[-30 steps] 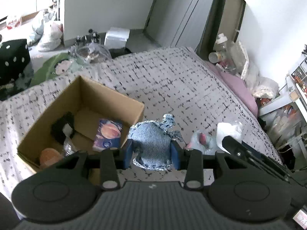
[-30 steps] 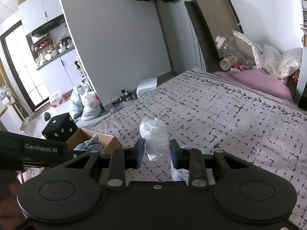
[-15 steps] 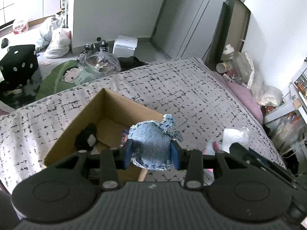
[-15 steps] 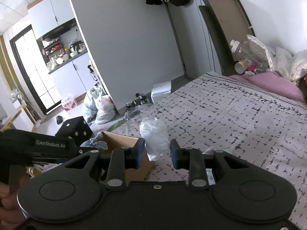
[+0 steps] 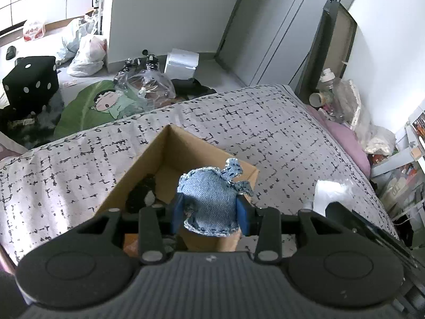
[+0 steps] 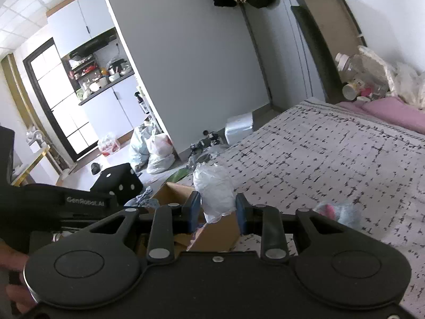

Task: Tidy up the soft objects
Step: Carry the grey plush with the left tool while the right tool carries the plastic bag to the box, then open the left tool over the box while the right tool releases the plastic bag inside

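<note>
My left gripper (image 5: 209, 214) is shut on a blue denim soft toy (image 5: 209, 199) and holds it above the near right part of an open cardboard box (image 5: 148, 159) on the bed. A black soft item (image 5: 140, 194) lies inside the box. My right gripper (image 6: 217, 212) is shut on a white crumpled plastic-wrapped soft item (image 6: 213, 190), held above the box's right corner (image 6: 220, 232). That item also shows in the left wrist view (image 5: 329, 188). A pink-and-blue bagged soft item (image 6: 336, 212) lies on the bedspread to the right.
The bed has a grey patterned spread (image 5: 265, 133) and a pink pillow (image 6: 393, 111) at its head. Bottles and bags (image 5: 334, 98) crowd the headboard. On the floor are a black dice cube (image 5: 30, 79), plastic bags (image 5: 85, 55) and a white box (image 5: 182, 62).
My left gripper has carried the denim toy leftward from beside the box to above it. My right gripper with the white item has moved toward the box too.
</note>
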A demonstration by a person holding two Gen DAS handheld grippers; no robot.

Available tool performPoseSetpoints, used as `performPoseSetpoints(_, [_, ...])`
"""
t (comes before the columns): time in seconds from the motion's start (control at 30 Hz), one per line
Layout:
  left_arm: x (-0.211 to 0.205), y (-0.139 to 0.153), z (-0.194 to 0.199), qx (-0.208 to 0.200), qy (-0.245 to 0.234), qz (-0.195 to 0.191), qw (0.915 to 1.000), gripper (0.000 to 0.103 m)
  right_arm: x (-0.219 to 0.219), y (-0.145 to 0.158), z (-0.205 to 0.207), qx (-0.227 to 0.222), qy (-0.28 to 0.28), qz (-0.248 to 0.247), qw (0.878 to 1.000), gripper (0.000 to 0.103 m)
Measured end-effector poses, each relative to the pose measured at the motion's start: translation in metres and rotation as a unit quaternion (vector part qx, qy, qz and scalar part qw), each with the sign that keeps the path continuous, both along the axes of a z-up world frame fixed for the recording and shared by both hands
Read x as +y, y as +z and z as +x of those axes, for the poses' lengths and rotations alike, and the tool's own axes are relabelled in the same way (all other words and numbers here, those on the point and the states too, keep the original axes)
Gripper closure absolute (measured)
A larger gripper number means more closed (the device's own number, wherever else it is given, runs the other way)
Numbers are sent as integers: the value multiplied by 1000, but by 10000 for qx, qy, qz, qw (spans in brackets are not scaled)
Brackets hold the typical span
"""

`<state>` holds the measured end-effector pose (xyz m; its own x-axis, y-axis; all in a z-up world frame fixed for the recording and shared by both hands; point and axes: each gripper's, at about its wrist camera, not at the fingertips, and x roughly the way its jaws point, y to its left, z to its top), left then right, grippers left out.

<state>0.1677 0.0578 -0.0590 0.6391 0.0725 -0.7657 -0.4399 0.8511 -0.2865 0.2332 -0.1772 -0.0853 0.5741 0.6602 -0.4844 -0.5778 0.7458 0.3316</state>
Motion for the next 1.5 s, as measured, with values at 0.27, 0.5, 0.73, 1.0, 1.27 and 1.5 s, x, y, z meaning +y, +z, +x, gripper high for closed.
performPoseSetpoints(0.27, [23, -14, 5, 139, 105, -55, 9998, 63, 13, -2, -3, 66, 152, -17, 9999, 74])
performPoseSetpoints(0.5, [38, -30, 11, 265, 122, -101, 9995, 62, 30, -4, -2, 114, 322, -54, 9994, 74])
performPoseSetpoints(0.73, [43, -38, 22, 356, 44, -20, 9994, 51, 46, -13, 1, 298, 523, -78, 9982, 74])
performPoseSetpoints(1.0, [51, -36, 20, 361, 204, -93, 9991, 43, 60, -22, 4, 438, 711, -125, 9964, 74])
performPoseSetpoints(1.27, [58, -21, 8, 256, 378, -16, 9990, 31, 77, -28, -3, 653, 1060, -437, 9912, 71])
performPoseSetpoints(1.5, [51, -12, 3, 205, 347, 115, 9991, 25, 52, -10, -5, 595, 557, -418, 9958, 28])
